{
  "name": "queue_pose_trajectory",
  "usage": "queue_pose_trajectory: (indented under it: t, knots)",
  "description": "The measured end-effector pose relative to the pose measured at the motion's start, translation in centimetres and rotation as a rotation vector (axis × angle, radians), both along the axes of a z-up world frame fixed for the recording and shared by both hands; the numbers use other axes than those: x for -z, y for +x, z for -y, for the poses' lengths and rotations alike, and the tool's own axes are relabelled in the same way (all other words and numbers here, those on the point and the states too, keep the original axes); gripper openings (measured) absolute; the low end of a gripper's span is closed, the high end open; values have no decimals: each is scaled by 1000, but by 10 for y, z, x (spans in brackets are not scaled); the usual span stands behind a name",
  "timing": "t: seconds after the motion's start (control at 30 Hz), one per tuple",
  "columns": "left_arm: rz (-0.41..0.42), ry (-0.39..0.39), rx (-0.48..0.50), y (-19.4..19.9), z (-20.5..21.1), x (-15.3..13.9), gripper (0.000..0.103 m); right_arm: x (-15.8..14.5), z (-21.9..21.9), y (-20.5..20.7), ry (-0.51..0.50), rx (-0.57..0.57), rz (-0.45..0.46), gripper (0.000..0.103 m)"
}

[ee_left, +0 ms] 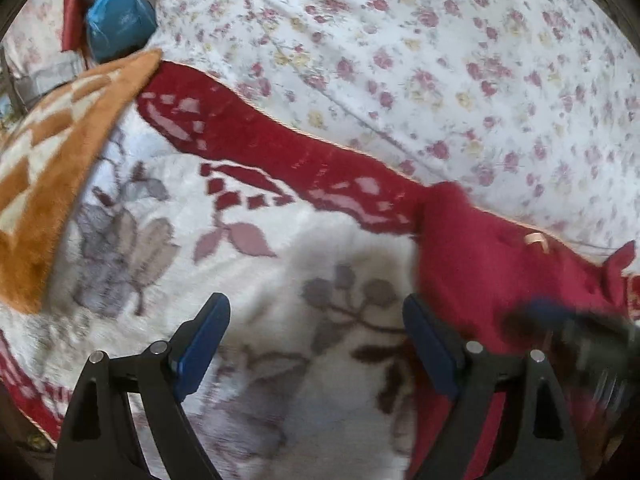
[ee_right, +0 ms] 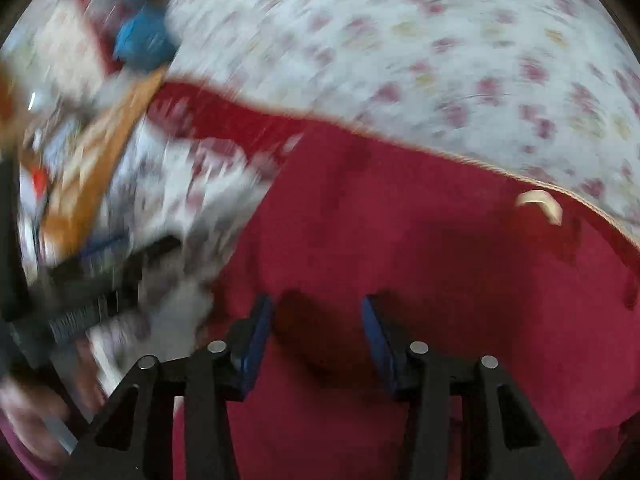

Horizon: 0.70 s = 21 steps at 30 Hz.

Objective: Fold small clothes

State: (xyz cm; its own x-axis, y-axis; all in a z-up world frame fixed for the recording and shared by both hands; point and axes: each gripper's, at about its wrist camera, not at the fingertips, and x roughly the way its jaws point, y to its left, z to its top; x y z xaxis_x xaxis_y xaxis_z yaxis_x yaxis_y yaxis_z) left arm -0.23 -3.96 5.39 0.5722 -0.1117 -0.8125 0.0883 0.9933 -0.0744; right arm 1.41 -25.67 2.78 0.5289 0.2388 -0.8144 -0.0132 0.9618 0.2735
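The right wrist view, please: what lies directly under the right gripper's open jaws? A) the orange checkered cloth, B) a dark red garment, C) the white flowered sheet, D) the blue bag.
B: the right gripper hangs with its jaws apart over the dark red garment, which fills the lower part of the view, and nothing sits between the pads.

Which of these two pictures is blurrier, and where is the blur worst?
The right wrist view is blurrier: its left side is smeared, streaking the orange checked plush cloth, and the floral white bedsheet is soft too. The left wrist view is mostly sharp; only its lower right corner blurs, where the other hand's tongs cross the plain red garment. Both views bend straight edges like a fisheye.
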Motion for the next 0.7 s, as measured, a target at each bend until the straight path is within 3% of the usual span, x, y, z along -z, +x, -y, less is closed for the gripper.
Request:
queue_pose_trajectory:
  t: [0.13,0.27,0.4,0.6,0.7]
  knots:
    - [0,52,44,-1,19,6,87,-8,8,36,-37,38,39,61]
    - [-44,170,56,5,31,26,87,21,-22,77,-153,-54,-26,62]
    - [-60,174,38,10,27,31,87,53,-30,99,-240,18,-43,58]
    - [-52,167,36,10,28,27,87,26,-1,66,-175,34,-13,58]
    - [-30,168,39,6,30,21,87,12,17,38,-176,47,8,67]
